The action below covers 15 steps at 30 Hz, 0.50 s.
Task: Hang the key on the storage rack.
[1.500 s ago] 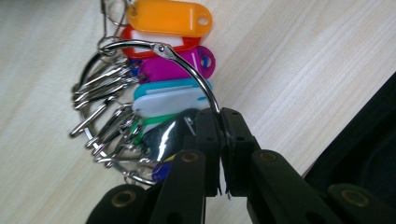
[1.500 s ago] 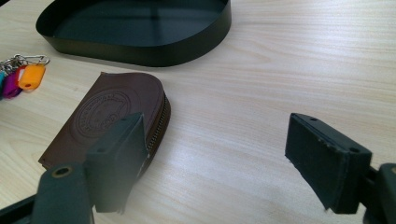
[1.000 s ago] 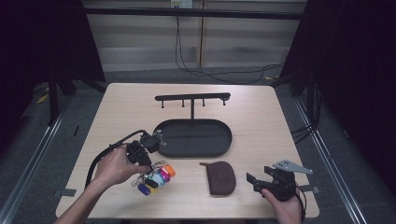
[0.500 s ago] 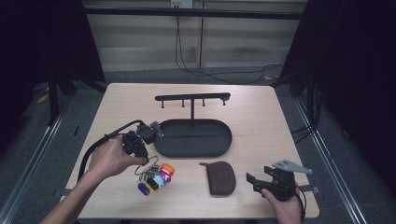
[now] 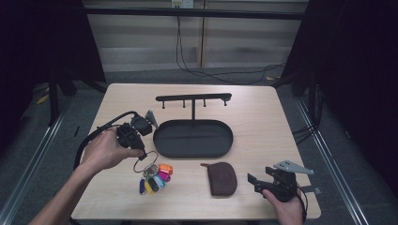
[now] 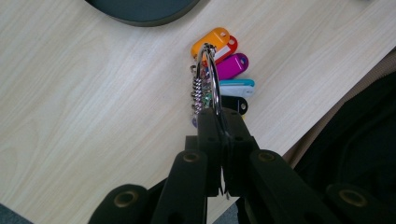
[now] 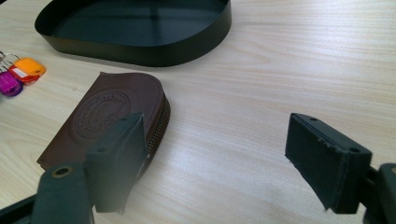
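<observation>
The left gripper [image 6: 215,122] has its jaws clamped together on the metal key ring [image 6: 211,74], pinching the ring's near edge so that the bunch of coloured key tags [image 6: 223,70] hangs just beyond the fingertips, trailing onto the table [image 6: 93,116]. In the high view the ring [image 5: 142,164] sits directly below that gripper [image 5: 136,146], with the black oval tray [image 5: 193,138] just to its right and the hook rack [image 5: 193,98] beyond the tray.

The step in hand looks like lifting the keys clear. To do it well, keep the pinch firm and raise straight up until the tags swing free; the grip is thin, perhaps only on the wire's edge, so a jerk could twist the ring out.

The right gripper [image 7: 224,154] rests with jaws wide apart, nothing between them, the brown zip pouch [image 7: 100,121] just beside its left jaw.
</observation>
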Available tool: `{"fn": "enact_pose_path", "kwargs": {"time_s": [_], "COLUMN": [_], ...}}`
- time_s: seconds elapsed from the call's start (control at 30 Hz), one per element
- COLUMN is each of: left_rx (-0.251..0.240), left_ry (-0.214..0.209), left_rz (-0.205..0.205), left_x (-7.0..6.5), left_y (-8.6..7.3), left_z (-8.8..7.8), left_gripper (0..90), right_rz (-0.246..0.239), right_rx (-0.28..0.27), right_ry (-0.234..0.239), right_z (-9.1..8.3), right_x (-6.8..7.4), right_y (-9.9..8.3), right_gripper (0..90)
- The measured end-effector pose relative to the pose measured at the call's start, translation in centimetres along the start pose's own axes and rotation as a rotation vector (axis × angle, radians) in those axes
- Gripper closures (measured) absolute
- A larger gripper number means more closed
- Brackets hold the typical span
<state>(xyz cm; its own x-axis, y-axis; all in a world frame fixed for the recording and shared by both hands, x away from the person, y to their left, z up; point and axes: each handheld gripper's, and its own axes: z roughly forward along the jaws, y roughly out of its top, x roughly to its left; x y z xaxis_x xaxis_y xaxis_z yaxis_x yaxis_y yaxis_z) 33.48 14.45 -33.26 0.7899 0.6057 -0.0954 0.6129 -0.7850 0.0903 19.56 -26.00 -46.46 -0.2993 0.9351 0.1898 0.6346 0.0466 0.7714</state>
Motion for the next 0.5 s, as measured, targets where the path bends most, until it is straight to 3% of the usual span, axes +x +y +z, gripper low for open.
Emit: {"fn": "enact_pose_path", "kwargs": {"time_s": [0.33,0.5], "left_rx": [-0.033,-0.044], "left_ry": [-0.006,0.005], "left_rz": [0.034,0.011], "left_x": [-0.3,-0.2], "left_y": [0.4,1.0], "left_z": [-2.9,-4.0], "left_gripper": [88.2,88.2], "right_rz": [-0.001,0.002], "right_rx": [-0.002,-0.008], "right_ry": [0.000,0.001], "right_z": [0.0,-0.1], "right_x": [0.0,0.0], "right_y": [0.0,0.0], "right_gripper": [18.7,17.2]}}
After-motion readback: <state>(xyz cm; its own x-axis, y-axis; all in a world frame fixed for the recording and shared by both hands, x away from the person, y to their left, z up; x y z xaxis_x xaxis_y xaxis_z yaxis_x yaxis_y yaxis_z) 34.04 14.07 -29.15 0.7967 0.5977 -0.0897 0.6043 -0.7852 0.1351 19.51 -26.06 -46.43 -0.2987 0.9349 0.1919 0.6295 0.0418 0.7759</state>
